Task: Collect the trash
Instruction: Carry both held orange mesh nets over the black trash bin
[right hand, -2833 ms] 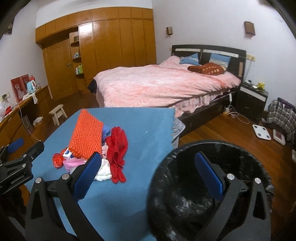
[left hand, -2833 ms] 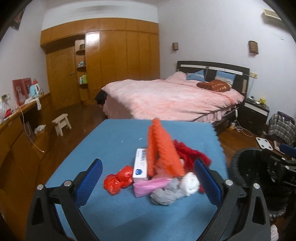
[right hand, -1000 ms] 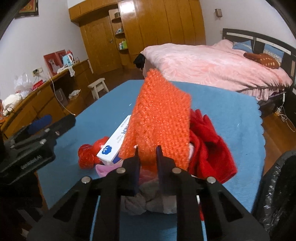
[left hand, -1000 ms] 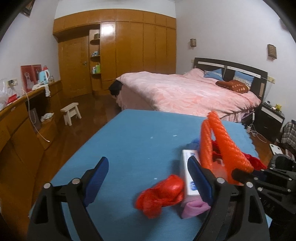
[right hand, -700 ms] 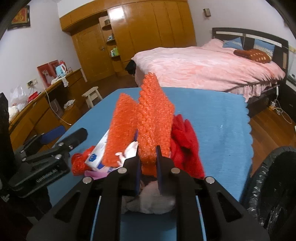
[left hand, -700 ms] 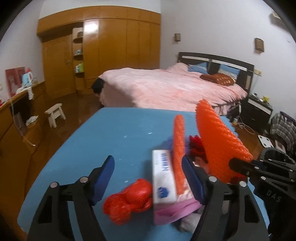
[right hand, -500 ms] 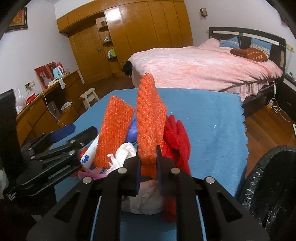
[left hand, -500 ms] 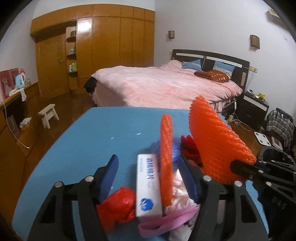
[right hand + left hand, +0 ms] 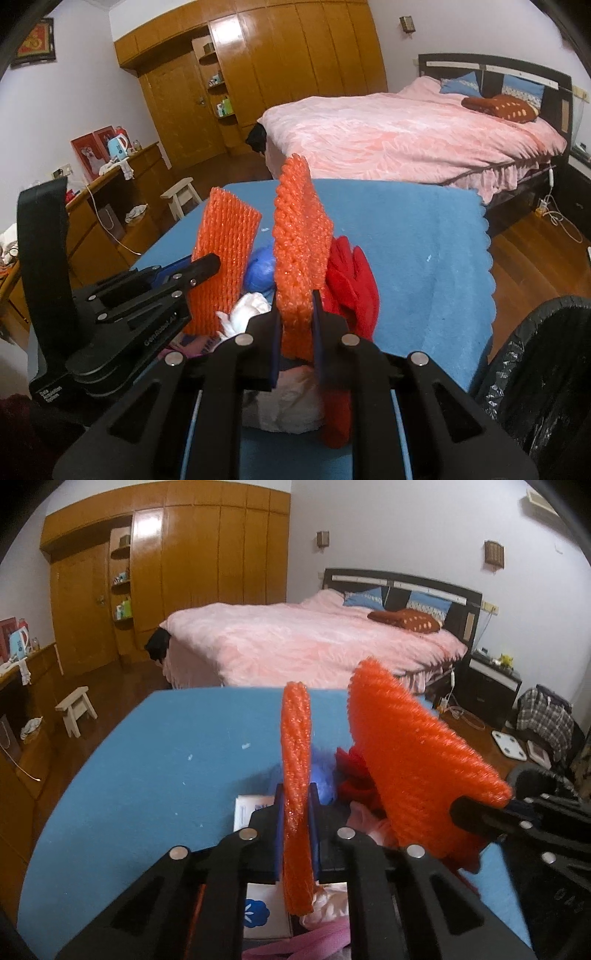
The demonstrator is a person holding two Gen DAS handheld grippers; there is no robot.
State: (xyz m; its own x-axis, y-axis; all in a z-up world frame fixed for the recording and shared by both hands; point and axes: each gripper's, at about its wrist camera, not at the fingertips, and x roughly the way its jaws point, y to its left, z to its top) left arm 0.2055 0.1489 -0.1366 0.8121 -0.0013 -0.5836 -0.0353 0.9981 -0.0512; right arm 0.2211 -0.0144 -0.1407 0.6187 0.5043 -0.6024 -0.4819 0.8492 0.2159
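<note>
A trash pile lies on the blue table (image 9: 155, 760): two orange foam nets, a red cloth (image 9: 351, 273), a blue bag (image 9: 260, 267), a white box (image 9: 258, 915), white tissue (image 9: 247, 306) and a pink strip (image 9: 310, 941). My left gripper (image 9: 295, 812) is shut on one orange foam net (image 9: 295, 746), held upright. It also shows in the right wrist view (image 9: 225, 243). My right gripper (image 9: 295, 328) is shut on the other orange foam net (image 9: 301, 236), seen from the left wrist (image 9: 413, 764). Both nets stand just above the pile.
A bin lined with a black bag (image 9: 535, 373) stands at the table's right edge. A pink bed (image 9: 306, 646) is behind the table. A wooden counter (image 9: 110, 192) and a small stool (image 9: 75, 709) are on the left.
My left gripper moved in over the pile and closed on the second orange net. My right gripper kept its net and lifted it slightly apart from the other.
</note>
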